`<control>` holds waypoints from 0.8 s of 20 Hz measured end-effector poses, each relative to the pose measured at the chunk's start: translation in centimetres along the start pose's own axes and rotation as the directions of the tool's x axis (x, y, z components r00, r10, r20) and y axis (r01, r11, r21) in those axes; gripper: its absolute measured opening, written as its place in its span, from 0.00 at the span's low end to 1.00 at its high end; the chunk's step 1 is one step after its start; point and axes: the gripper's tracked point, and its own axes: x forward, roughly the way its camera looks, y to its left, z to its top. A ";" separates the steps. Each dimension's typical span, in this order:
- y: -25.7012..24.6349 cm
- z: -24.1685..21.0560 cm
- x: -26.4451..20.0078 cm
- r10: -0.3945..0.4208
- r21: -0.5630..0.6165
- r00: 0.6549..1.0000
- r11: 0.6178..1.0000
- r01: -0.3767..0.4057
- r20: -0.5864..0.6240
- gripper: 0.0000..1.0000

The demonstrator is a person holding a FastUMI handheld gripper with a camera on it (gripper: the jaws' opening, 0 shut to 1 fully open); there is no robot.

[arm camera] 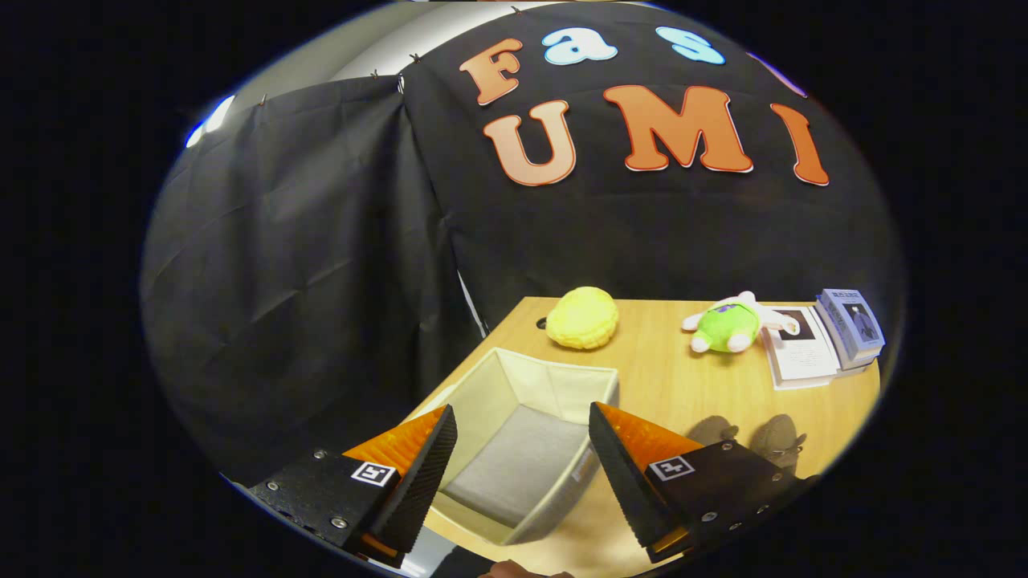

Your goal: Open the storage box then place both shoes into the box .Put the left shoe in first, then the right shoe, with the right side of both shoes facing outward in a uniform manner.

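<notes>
my jaws point(522, 417) stand wide apart with nothing between the fingers point(422, 474) but air, hanging above the near end of the counter point(683, 385). the fingers are black ribbed wedges with orange backs, each with a small square marker on its black base.

directly below and between them sits the storage box point(526, 437), a pale fabric bin with soft cream walls and a grey bottom (open at the top, with its inside bare). it rests at the counter's near left corner, one of its corners pointing away from me, its left wall close to the counter's edge.

beyond the box, toward the far side of the counter, lies a round yellow plush point(583, 318), just beside a small dark hole in the wood. to the right of it, well apart, a green and white plush toy point(731, 324) lies on its side, touching the edge of some white printed sheets point(803, 349). a small stack of books point(851, 323) sits on the far right of those sheets.

just past my right finger i can make out the tops of a pair of brownish shoes point(775, 440) on the counter, partly hidden behind the finger's base, well to the right of the box.
</notes>
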 end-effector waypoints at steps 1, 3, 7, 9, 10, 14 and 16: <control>-1.3 -0.6 -0.9 -0.024 -0.010 1.000 1.000 0.024 -0.006 0.99; -4.7 -1.7 -1.8 -0.090 -0.030 0.996 0.996 0.089 -0.016 0.98; -10.5 -5.7 -3.1 -0.179 -0.074 0.982 0.982 0.174 -0.068 0.98; -12.6 -8.0 -2.9 -0.189 -0.060 0.975 0.981 0.183 -0.113 0.99; -13.4 -9.0 -2.7 -0.192 -0.049 0.972 0.981 0.187 -0.139 0.98; -17.6 -13.2 -1.2 -0.235 -0.014 0.943 0.971 0.239 -0.236 0.97; -19.3 -14.8 0.0 -0.244 0.019 0.929 0.966 0.259 -0.280 0.94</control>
